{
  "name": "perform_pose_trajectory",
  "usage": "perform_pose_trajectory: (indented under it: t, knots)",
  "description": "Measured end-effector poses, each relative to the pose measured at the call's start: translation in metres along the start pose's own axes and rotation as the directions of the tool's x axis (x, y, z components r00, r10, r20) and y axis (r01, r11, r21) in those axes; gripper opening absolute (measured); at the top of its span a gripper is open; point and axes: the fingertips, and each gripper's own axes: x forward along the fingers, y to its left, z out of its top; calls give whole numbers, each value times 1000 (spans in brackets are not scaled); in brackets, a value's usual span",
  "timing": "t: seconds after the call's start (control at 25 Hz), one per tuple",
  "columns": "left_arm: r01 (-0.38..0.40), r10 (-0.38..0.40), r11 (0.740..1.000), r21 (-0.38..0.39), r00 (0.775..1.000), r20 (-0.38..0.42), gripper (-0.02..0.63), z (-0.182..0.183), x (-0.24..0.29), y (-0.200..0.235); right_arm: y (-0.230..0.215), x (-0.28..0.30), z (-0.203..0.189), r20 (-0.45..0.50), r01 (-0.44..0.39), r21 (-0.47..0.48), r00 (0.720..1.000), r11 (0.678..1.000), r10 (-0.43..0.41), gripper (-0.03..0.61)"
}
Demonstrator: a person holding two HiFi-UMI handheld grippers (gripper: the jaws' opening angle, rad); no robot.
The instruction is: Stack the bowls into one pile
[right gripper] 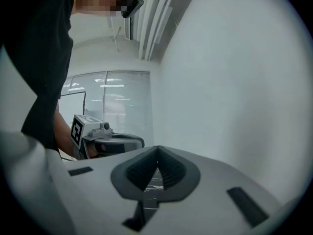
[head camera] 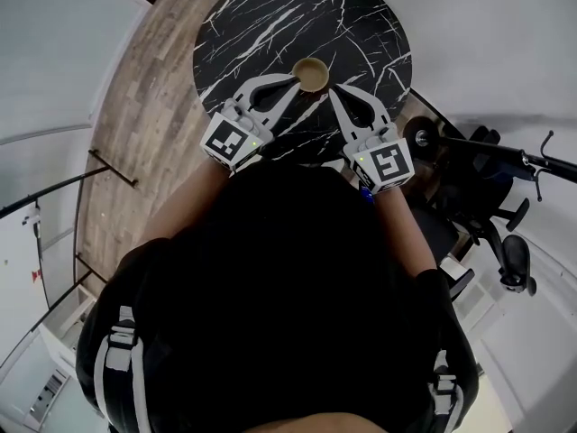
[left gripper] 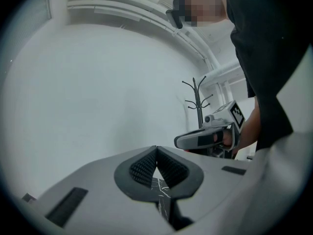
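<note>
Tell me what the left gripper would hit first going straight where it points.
Probably the tan bowl: in the head view the left gripper points its shut jaws at the bowl's rim. Height is unclear, though; its own view shows no bowl, so it might pass above.

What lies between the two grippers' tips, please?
The bowl, on the table, sits between the left gripper and right gripper; the head view shows it.

Flat, cool indoor light, heavy fisheye bend

Both gripper views sit inside a dark round vignette. The white wall (left gripper: 98, 92) ahead of the left gripper (left gripper: 156, 148) and right gripper (right gripper: 157, 147) is bright and almost featureless. Gripper bodies nearest the lens look soft. Left of the right gripper, bright strips (right gripper: 110, 85) glare in glass (right gripper: 129, 111).
</note>
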Motion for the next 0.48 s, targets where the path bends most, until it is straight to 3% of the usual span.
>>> perform_pose_trajectory:
  t: [0.48]
  knots:
    - [4,-4,1000,-5,1000,-6,5,-3,3,4,-11,3,1,2,6,18,1000,1000,-6,3]
